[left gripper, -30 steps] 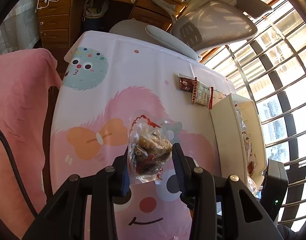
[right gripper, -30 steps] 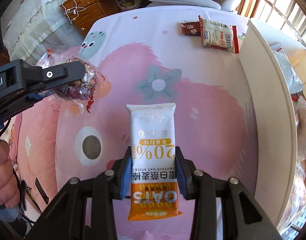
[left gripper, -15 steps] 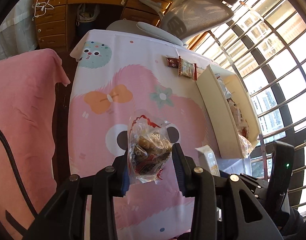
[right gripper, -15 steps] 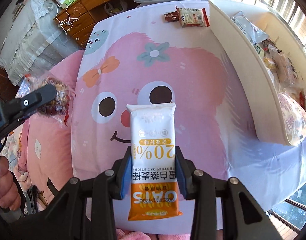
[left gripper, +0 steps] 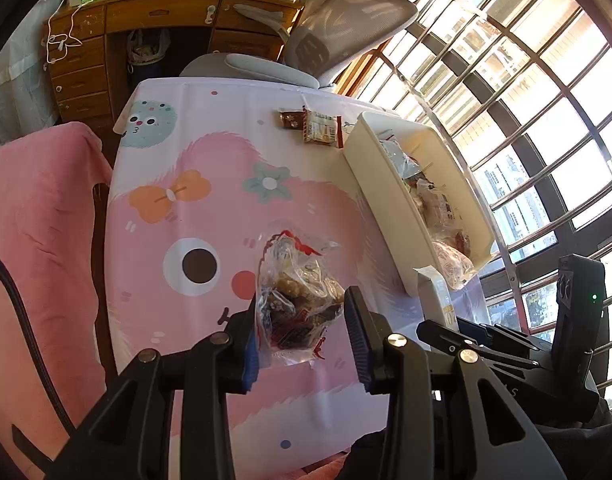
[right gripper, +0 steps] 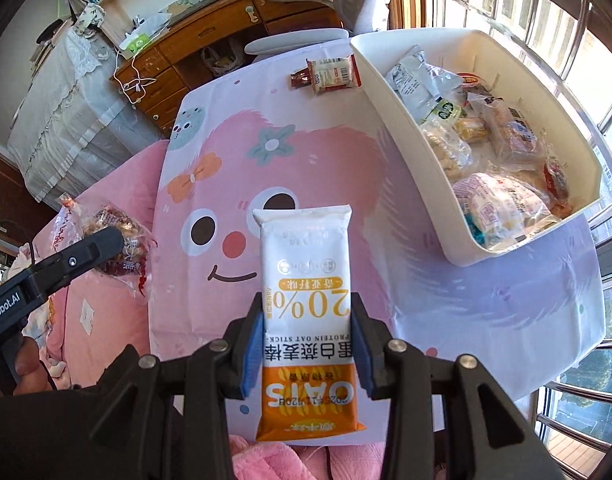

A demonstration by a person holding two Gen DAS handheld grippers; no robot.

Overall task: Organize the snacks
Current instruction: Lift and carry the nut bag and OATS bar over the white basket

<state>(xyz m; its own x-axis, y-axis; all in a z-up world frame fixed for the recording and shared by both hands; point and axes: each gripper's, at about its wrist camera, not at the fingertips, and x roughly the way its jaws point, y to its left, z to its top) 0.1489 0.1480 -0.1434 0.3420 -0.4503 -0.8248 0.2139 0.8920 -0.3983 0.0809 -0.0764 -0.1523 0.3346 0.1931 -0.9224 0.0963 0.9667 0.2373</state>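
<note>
My left gripper is shut on a clear bag of brown snacks, held above the pink cartoon tablecloth. The bag also shows at the left of the right wrist view. My right gripper is shut on a white and orange oat bar packet, held high over the near edge of the table. A white bin with several snack packets stands on the table's right side; it also shows in the left wrist view.
Two small snack packets lie on the cloth at the far end beside the bin. A grey office chair and a wooden desk stand beyond the table. A barred window is on the right. A pink blanket lies on the left.
Both grippers have pulled back and risen with their snacks still held. More of the table and the bin's inside now show.
</note>
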